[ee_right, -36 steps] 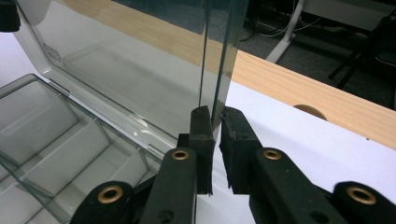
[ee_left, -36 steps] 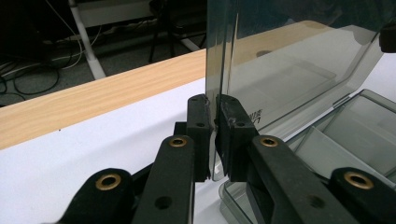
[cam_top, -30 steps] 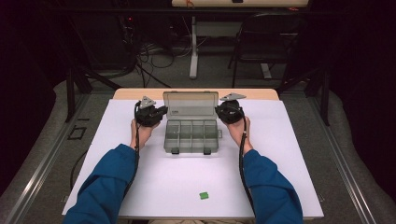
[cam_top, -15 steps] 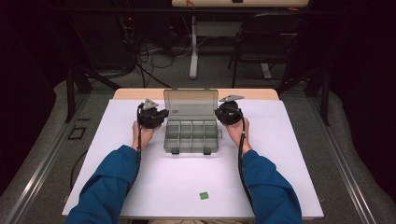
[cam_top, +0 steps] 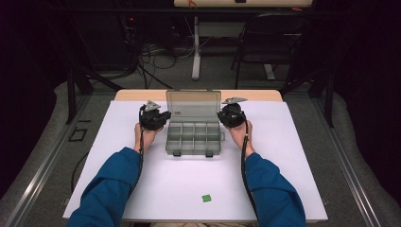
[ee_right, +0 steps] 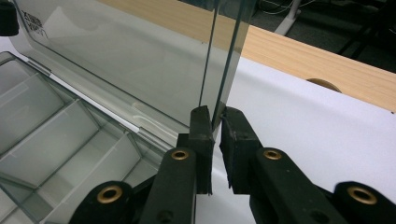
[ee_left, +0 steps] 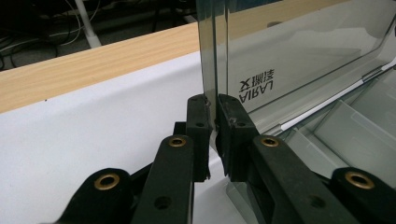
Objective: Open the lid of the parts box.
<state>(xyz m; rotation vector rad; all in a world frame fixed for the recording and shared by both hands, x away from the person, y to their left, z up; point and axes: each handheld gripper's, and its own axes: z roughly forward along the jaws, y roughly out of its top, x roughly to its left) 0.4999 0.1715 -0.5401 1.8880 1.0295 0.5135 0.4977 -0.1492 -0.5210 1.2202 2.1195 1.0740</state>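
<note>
Left gripper (ee_left: 213,105) is clamped on the left side edge of the upright clear lid (cam_top: 193,105) of a smoky-grey transparent plastic compartment box (cam_top: 194,138); right gripper (ee_right: 214,113) pinches the lid's right side edge the same way. Both pairs of black jaws sit low on the lid, near the hinge line.

Box sits mid-table on the white sheet (cam_top: 293,156), base flat, lid standing roughly vertical toward the far wooden table edge (cam_top: 137,95). Compartments look empty, though the glare makes that hard to confirm.

Handling: light, thin-walled, stiff but brittle plastic; smooth and slippery at the edges. Lid will flex if squeezed hard or pulled unevenly, so both sides should swing together. Edge grips near the hinge give little leverage; higher up would turn it easier.

Pose: forearms in blue sleeves (cam_top: 108,189) reach forward on either side of the box, hands level, grippers pointing inward at the lid. Small green square (cam_top: 206,198) lies near the front edge, well apart.
</note>
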